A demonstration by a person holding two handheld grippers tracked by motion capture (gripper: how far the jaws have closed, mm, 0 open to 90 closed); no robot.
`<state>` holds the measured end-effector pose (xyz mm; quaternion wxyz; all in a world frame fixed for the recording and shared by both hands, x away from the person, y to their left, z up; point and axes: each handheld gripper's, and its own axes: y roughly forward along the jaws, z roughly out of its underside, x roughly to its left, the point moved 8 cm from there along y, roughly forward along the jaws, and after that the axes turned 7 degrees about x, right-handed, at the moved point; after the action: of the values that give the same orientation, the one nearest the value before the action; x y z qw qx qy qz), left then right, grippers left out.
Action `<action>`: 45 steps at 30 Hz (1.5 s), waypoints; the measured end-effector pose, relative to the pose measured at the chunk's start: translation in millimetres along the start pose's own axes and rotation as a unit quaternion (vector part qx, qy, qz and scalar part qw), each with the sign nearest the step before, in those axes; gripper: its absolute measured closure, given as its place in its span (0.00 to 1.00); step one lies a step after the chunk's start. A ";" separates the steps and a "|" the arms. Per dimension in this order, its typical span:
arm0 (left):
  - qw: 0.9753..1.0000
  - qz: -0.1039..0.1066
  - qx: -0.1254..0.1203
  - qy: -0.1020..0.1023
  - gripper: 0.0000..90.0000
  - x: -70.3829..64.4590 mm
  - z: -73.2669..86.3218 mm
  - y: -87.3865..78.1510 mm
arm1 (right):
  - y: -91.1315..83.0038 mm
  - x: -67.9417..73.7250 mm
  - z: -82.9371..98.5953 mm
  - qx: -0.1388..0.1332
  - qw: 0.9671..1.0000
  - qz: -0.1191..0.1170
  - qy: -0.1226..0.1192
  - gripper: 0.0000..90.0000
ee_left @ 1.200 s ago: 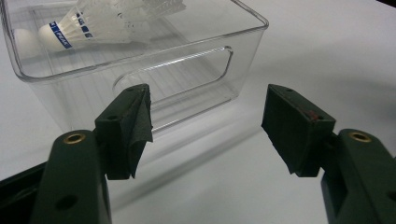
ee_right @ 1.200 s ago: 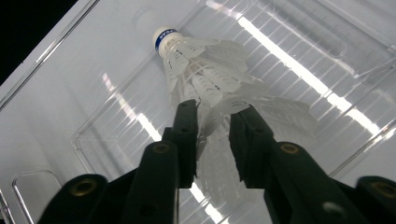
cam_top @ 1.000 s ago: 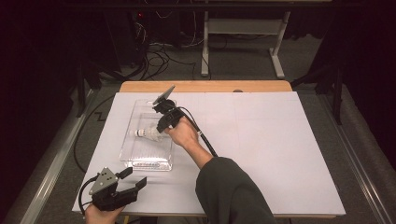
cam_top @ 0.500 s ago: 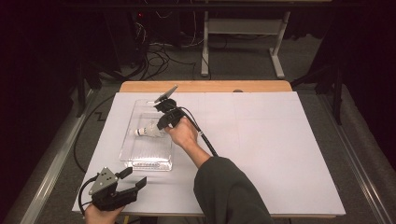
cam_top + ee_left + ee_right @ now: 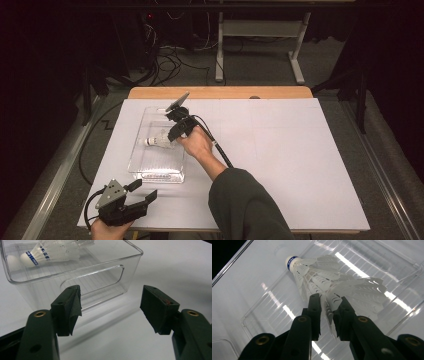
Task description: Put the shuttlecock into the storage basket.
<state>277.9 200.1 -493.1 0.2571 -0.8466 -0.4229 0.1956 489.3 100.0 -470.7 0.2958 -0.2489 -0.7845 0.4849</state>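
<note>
A white feather shuttlecock with a blue band at its cork lies inside a clear plastic bin on the left half of the table. My right gripper reaches down into the bin from the right. In the right gripper view its jaws are shut on the feather skirt of the shuttlecock, gripper, with the cork pointing away. My left gripper rests near the table's front left corner, open and with nothing in it. In the left gripper view it faces the bin's near wall, with the shuttlecock behind it.
A white sheet covers the table, with a strip of wood along the far edge. The right gripper's black cable runs back along the forearm. Beyond the table are cables on the floor and a metal stand.
</note>
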 end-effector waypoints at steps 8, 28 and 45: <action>1.000 0.003 0.000 0.000 0.37 -0.8 -0.1 1.1 | -14.5 -3.3 1.0 -0.004 1.000 0.006 0.004 0.87; 1.000 0.003 0.000 0.000 0.37 -0.9 -0.2 0.9 | -7.9 -2.9 4.6 0.012 1.000 0.024 0.006 0.92; 1.000 0.001 0.001 0.001 0.38 -1.0 -0.1 1.0 | -25.8 -3.4 7.6 -0.003 0.999 0.054 -0.006 0.82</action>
<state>278.0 198.7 -493.5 0.2585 -0.8468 -0.4217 0.1956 483.7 82.5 -450.8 0.2635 -0.2885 -0.7735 0.4991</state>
